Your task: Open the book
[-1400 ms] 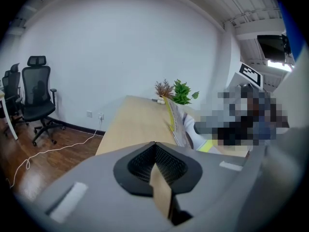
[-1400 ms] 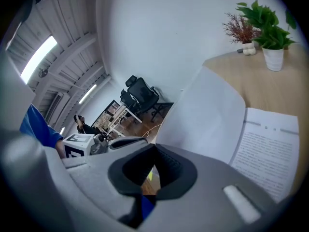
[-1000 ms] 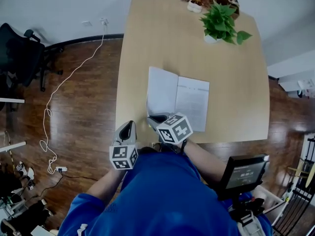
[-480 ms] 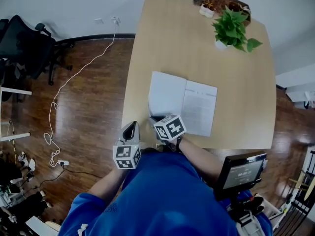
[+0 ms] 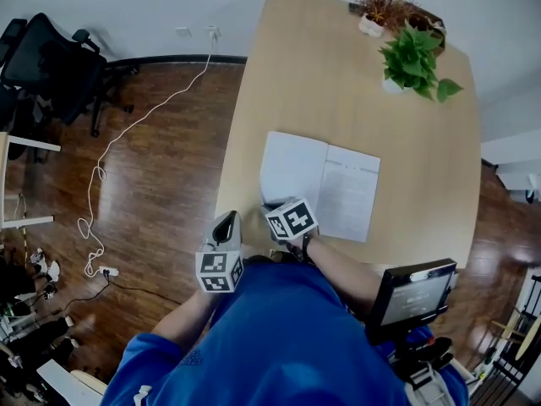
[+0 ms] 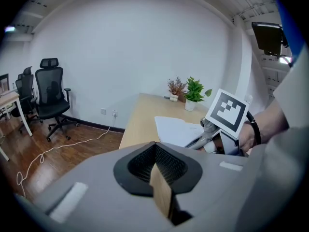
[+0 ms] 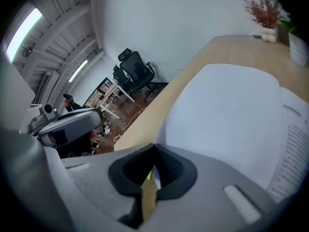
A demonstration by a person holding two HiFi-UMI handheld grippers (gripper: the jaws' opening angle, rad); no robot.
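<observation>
The book [image 5: 319, 184] lies open and flat on the wooden table [image 5: 338, 74], a blank left page beside a printed right page. It also shows in the left gripper view as the book [image 6: 176, 129] and fills the right gripper view as the book [image 7: 231, 110]. My right gripper [image 5: 269, 210] is shut, its tips at the near left corner of the left page; nothing clearly shows between its pads [image 7: 150, 178]. My left gripper [image 5: 224, 222] is shut and empty, beside the table's near left corner. It faces the right gripper [image 6: 212, 134].
A green potted plant [image 5: 410, 62] and a dried plant in a white pot [image 5: 380, 2] stand at the table's far right corner. A black office chair [image 5: 51, 66] and a white cable [image 5: 127, 142] are on the wood floor to the left. A small screen [image 5: 414, 299] sits at my right.
My right gripper has sunk a little toward the book's near left corner. The left gripper has barely moved. The book stays open.
</observation>
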